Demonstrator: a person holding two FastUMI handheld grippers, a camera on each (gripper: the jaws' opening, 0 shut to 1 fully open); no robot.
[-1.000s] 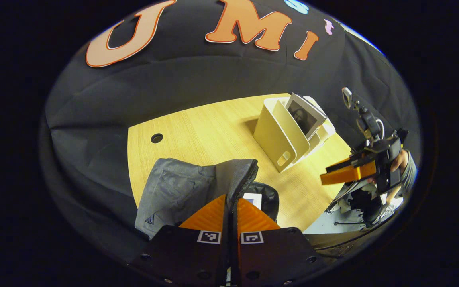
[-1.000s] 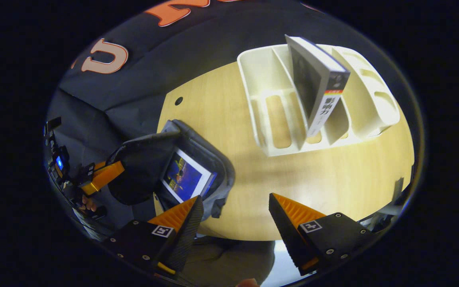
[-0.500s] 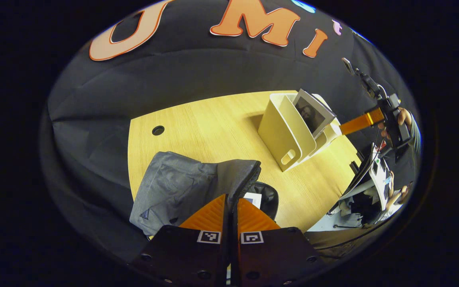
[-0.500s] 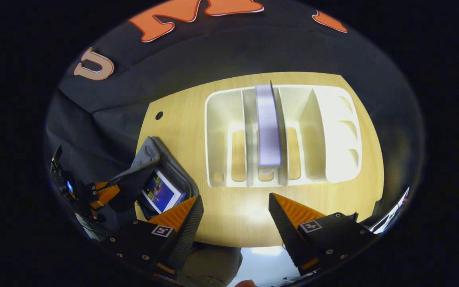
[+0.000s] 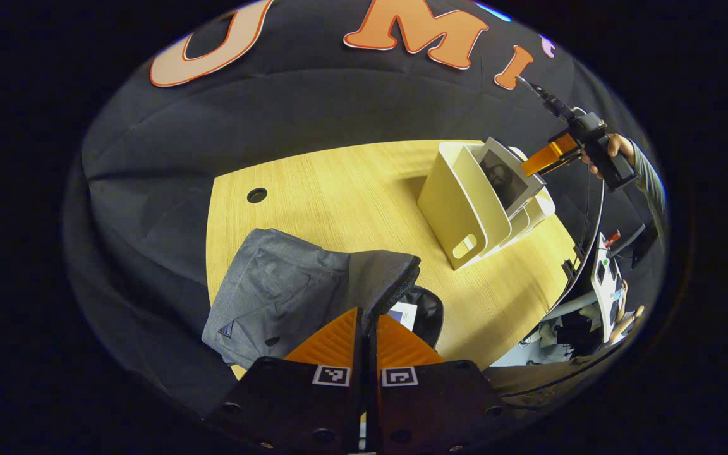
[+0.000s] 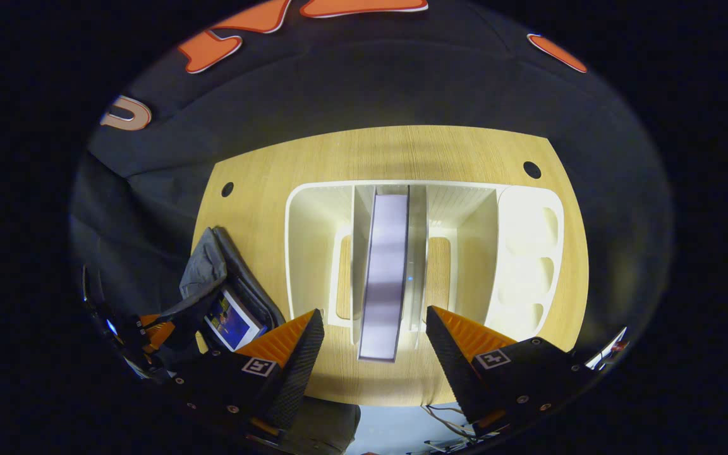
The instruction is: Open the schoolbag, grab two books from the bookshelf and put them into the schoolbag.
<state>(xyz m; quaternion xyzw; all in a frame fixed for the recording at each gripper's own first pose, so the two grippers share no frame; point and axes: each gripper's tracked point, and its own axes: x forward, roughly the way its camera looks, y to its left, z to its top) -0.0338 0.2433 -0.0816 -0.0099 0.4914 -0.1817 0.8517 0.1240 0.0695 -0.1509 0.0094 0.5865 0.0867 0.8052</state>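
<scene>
From the right gripper view I look straight down on the book [image 6: 384, 272], standing on edge in a middle slot of the cream bookshelf [image 6: 522, 253] at the centre of the frame, with my right gripper [image 6: 373, 332] above it, jaws spread wide to either side of the book's near end and touching nothing. At the lower left of that view the grey schoolbag [image 6: 212, 278] lies open with another book [image 6: 232, 321] inside. In the left gripper view my left gripper [image 5: 366, 328] sits at the bottom centre with its jaws pressed together on the schoolbag's zipper edge [image 5: 395, 287], holding the flap up. The bookshelf sits at the upper right of that frame on the wooden worktop [image 5: 339, 189], and a hand [image 5: 604, 151] holds the right gripper over it
</scene>
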